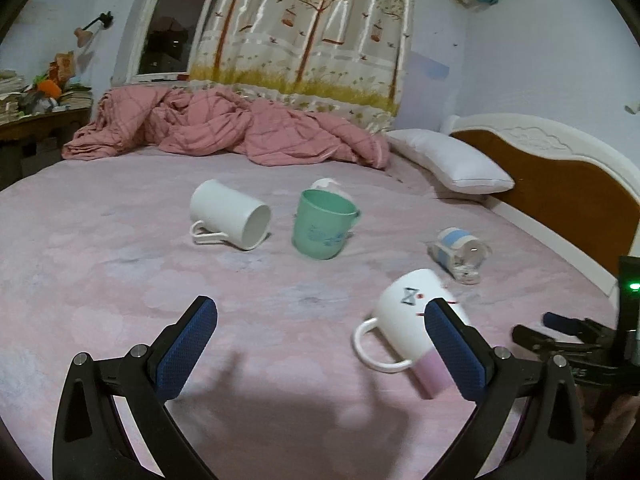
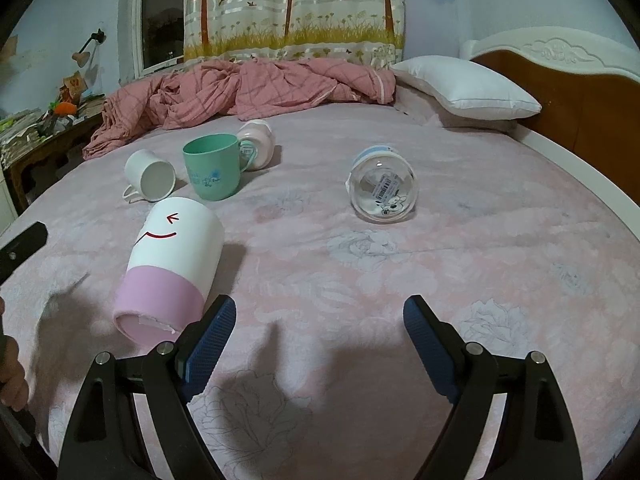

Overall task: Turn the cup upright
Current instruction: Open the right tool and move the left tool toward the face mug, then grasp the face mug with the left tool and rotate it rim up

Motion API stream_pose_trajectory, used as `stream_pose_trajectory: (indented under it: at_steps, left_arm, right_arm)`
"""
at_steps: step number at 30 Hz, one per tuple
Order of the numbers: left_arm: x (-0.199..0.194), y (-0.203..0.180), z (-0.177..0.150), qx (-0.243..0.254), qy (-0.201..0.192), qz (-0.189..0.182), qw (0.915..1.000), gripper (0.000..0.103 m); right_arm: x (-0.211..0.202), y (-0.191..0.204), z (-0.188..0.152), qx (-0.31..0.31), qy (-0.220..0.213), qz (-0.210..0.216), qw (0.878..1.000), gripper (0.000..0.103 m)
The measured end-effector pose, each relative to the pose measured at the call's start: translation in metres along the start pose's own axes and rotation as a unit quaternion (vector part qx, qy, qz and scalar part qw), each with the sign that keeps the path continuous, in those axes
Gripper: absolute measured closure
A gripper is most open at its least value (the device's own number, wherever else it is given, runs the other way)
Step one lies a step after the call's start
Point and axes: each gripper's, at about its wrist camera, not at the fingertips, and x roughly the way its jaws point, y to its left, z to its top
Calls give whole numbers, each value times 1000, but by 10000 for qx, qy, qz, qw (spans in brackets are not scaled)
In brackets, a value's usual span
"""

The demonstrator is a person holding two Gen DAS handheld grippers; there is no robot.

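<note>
Several cups are on the pink bedsheet [image 1: 100, 248]. A white-and-pink smiley mug [image 1: 412, 320] lies on its side, partly behind my left gripper's right finger; the right wrist view shows it [image 2: 172, 268] near left. A plain white mug [image 1: 230, 214] [image 2: 151, 180] lies on its side. A green cup [image 1: 322, 224] [image 2: 212, 166] stands upright. A clear glass cup with a blue band [image 1: 460, 252] [image 2: 382, 188] lies on its side. A pale pink cup [image 2: 256, 144] lies behind the green one. My left gripper [image 1: 320, 344] and right gripper [image 2: 320, 336] are open and empty.
A crumpled pink quilt [image 1: 224, 128] lies at the far side of the bed, a white pillow [image 1: 456, 164] and the wooden headboard [image 1: 560, 184] on the right. A cluttered table [image 1: 36, 116] stands far left. The right gripper shows at the left wrist view's right edge [image 1: 580, 344].
</note>
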Motion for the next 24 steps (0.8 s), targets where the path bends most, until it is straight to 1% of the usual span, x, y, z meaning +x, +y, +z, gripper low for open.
stream_pose_trajectory:
  at_steps: [4, 7, 10, 12, 15, 17, 20, 22, 23, 24]
  left_arm:
    - [-4, -13, 8, 70, 82, -116, 9999, 0]
    - [-2, -28, 18, 211, 252, -153, 9993, 0]
    - [3, -39, 26, 154, 356, -297, 9988, 0]
    - [13, -46, 29, 61, 542, -379, 9978, 0]
    - [36, -58, 35, -112, 1100, -488, 9927, 0]
    - [58, -64, 36, -341, 1590, -500, 9854, 0]
    - [90, -65, 34, -755, 2146, -584, 9720, 4]
    - [111, -64, 30, -1003, 2504, -613, 9610, 9]
    - [122, -63, 27, -1148, 2722, -660, 9531, 10]
    - [131, -62, 24, -1266, 2901, -688, 9461, 14]
  right_arm:
    - [-1, -4, 2, 109, 5, 25, 9999, 16]
    - [-2, -8, 3, 193, 2, 12, 9998, 16]
    - [-3, -13, 4, 249, 8, -1, 9997, 16]
    - [-5, -16, 4, 281, -8, -13, 9996, 16]
    - [-6, -22, 5, 375, -20, 15, 9993, 16]
    - [-6, -26, 5, 447, -5, 23, 9990, 16]
    - [-5, -30, 6, 517, 9, -8, 9987, 16]
    - [-5, -30, 6, 517, 17, 22, 9987, 16]
    - [-6, -30, 6, 497, 6, 9, 9988, 16]
    - [-6, -30, 6, 495, 0, 3, 9988, 16]
